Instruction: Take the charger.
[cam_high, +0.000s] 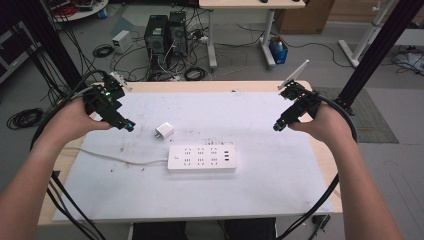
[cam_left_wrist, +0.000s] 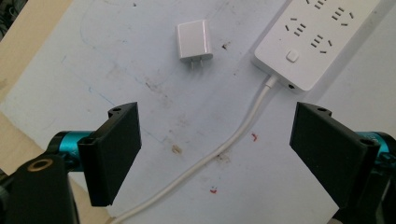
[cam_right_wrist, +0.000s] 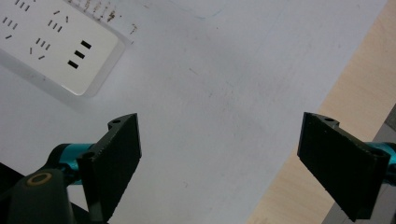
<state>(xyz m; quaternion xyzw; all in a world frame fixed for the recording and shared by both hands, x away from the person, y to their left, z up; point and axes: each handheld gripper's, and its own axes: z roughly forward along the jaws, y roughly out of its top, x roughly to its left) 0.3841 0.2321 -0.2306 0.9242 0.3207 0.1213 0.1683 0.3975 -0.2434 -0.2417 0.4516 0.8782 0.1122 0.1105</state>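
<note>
White charger plug (cam_high: 164, 132) lies flat on the white table sheet (cam_high: 280, 185), just to the far-left of the power strip (cam_high: 201, 158) and apart from it. In the left gripper view the plug (cam_left_wrist: 194, 41) sits ahead of the jaws, slightly left of the gap's centre line, prongs pointing back toward the gripper — nothing touches it.

Left gripper (cam_high: 129, 125) hovers at the left of the table, near the plug but clear of it; jaws stand wide apart, empty. Below the gap runs the strip's white cable (cam_left_wrist: 224, 144), which leaves the strip's left end and trails to the near-left edge.

Right gripper (cam_high: 276, 126) hovers at the right side, well apart from the plug, with the strip's right end (cam_right_wrist: 51, 42) between the two. Its jaws also stand wide apart with nothing between them — below them bare sheet and the wooden table edge (cam_right_wrist: 299, 186).
</note>
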